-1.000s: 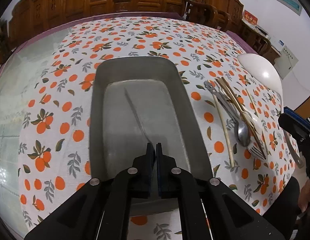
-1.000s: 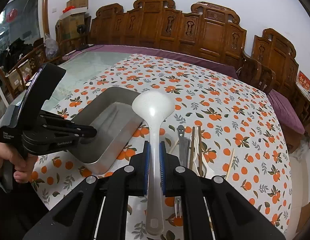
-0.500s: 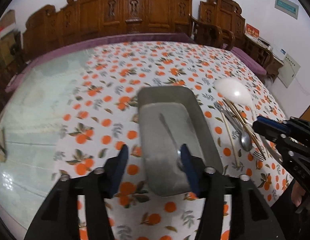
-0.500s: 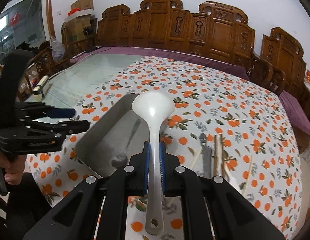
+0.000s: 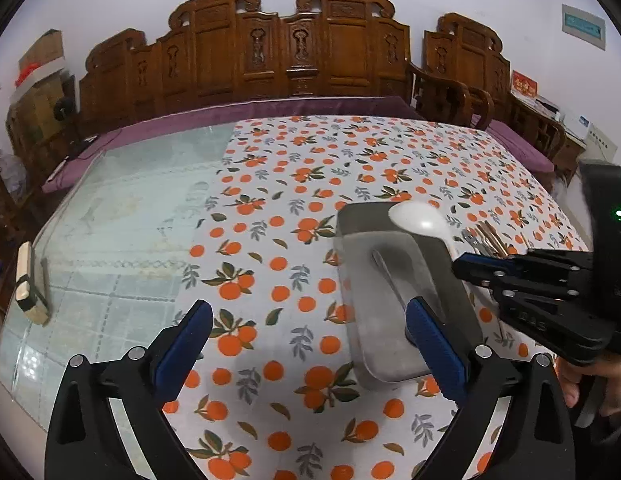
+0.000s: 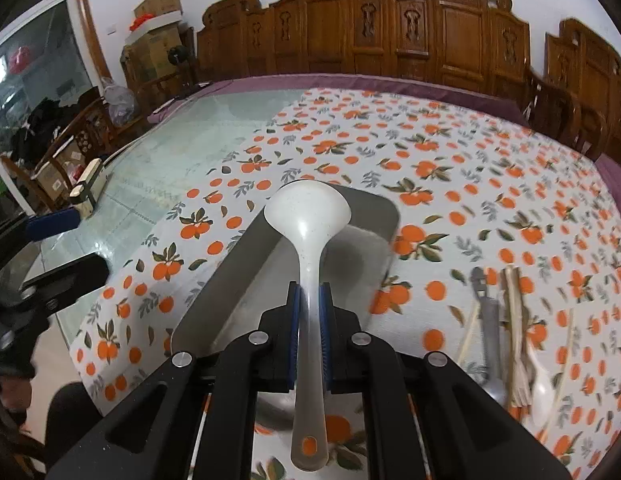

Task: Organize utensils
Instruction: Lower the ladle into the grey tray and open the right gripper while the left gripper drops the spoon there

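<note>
With the right gripper (image 6: 309, 300) clamped on the white ladle (image 6: 308, 216) above the metal tray (image 6: 230, 280) and the left gripper (image 5: 308, 328) jaws just opened empty, a premature release risked the bowl striking the rim.

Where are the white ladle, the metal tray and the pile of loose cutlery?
white ladle (image 6: 306, 216), right wrist view, on its bowl.
metal tray (image 6: 226, 276), right wrist view, on its left wall.
loose cutlery (image 6: 490, 320), right wrist view, on a metal handle.
</note>
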